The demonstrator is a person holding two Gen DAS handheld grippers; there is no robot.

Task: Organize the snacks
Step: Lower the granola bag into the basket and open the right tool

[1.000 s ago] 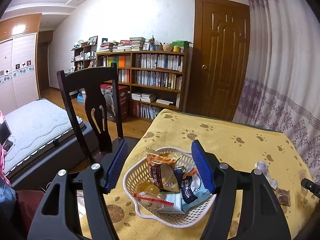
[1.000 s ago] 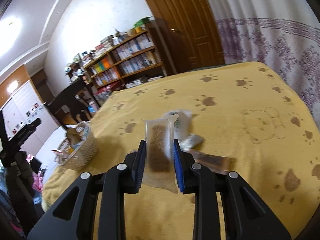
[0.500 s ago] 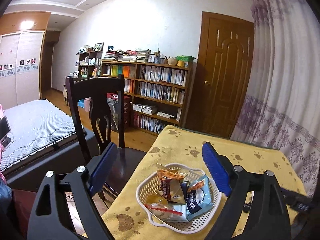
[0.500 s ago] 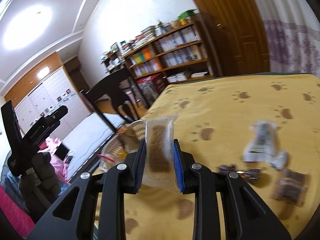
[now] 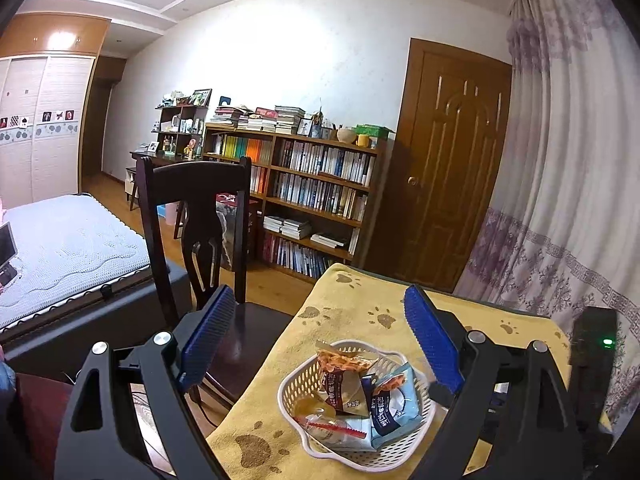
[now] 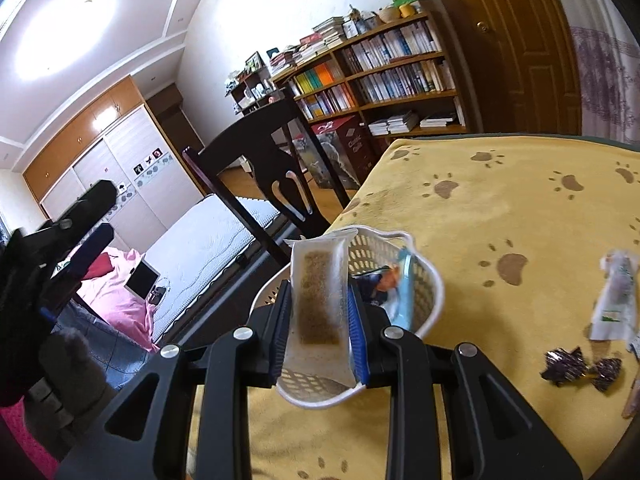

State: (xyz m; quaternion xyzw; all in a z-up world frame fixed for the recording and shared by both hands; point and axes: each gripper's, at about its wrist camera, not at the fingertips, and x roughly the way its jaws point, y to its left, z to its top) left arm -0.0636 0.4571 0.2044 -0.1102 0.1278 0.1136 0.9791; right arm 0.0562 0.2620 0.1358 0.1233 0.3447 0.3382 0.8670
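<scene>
The step in hand is the carry-and-drop: the right hand-held gripper (image 6: 319, 312) is clamped on a clear packet (image 6: 318, 304) with a brown bar inside, held upright directly above the near side of the white basket (image 6: 434, 280). The basket sits on the yellow paw-print worktop (image 6: 520, 208), near its edge by the dark chair (image 6: 256, 156), and already holds several wrapped snacks, among them a light-blue packet (image 5: 390, 404) and an orange-topped one (image 5: 344, 362).

The left hand-held gripper (image 5: 316, 344) hangs over the basket's chair side with its jaws wide apart and nothing between them.

Next, I judge, the right jaws need to part so the packet falls inside the rim; a slight lowering first would help, since the packet's lower end seems just above the basket, though the fisheye makes that hard to tell.

Compared with half a second ago, the packet has travelled from short of the basket to over it. Loose snacks remain beyond the basket: a white packet (image 6: 614, 300) and dark foil sweets (image 6: 580, 366).
</scene>
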